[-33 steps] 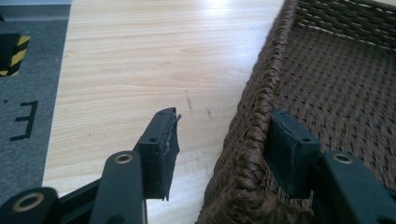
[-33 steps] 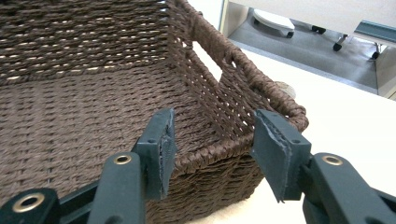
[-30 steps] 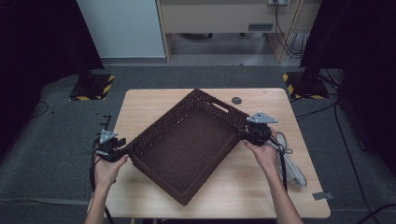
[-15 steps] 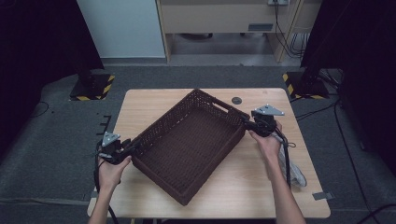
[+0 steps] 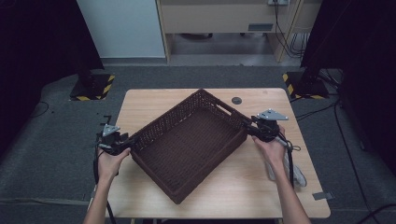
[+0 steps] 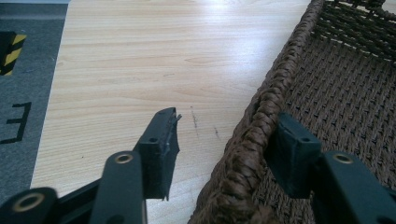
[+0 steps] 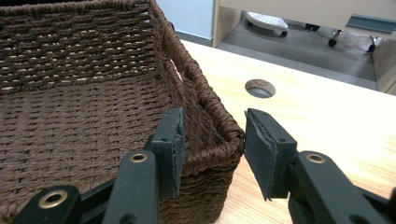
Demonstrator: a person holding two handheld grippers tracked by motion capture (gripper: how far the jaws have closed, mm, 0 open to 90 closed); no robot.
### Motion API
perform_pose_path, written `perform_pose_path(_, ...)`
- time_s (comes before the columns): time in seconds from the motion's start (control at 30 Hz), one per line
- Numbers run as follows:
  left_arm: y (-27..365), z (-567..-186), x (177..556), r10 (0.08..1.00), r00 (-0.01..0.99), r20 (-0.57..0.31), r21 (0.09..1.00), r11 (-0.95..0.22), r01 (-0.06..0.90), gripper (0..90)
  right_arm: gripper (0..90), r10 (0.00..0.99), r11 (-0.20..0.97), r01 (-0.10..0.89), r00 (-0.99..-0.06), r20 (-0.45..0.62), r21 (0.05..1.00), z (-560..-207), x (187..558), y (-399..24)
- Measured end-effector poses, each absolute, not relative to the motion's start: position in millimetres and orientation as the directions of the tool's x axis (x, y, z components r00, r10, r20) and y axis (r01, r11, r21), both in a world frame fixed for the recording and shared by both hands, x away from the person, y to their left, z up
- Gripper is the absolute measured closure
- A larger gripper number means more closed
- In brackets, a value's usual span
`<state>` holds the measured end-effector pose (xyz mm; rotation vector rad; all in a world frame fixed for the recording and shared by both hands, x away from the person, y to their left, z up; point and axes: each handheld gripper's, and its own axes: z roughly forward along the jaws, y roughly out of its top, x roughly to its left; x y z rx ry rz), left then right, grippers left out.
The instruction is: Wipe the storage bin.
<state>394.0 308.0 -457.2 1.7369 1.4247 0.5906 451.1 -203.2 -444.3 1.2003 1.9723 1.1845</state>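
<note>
A dark brown woven basket sits turned at an angle on the wooden table. My left gripper is at its left corner. In the left gripper view the basket has its rim between the jaws of my left gripper, which have just been opening. The outer pad stands clear of the weave. My right gripper is at the right corner. In the right gripper view the jaws of my right gripper straddle that corner of the basket. They have just been closing, and the pads are close to the weave.
A round cable hole lies in the table behind the basket, also visible from the right gripper. A pale grey object lies by the right forearm. Stands with yellow-black bases sit on the floor beyond the table.
The right hand shifted a little around the basket's right corner and its jaws came closer together. The left hand edged slightly toward the basket. The basket has stayed where it was.
</note>
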Motion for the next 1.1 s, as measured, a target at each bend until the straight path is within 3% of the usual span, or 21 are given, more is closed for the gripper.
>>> perform_pose_path(0.23,299.1,-438.6,375.8,0.958,0.253,-0.136,0.862,-0.011,0.506,34.9,55.5,0.892,0.216,0.42,-0.452,-0.004,0.882,-447.1,460.2,-203.1)
perform_pose_path(0.37,295.2,-431.7,357.4,0.965,0.236,-0.117,0.872,-0.014,0.49,34.6,60.3,0.887,0.215,0.417,-0.462,0.003,0.883,-447.9,460.9,-201.6)
perform_pose_path(0.6,295.9,-440.9,341.6,0.964,0.219,-0.151,0.849,0.013,0.528,33.9,61.3,0.887,0.227,0.414,-0.462,-0.011,0.881,-447.1,459.2,-201.3)
perform_pose_path(1.1,296.6,-448.4,368.2,0.971,0.18,-0.157,0.857,0.044,0.514,37.3,59.7,0.886,0.246,0.45,-0.464,-0.011,0.859,-440.3,423.1,-204.6)
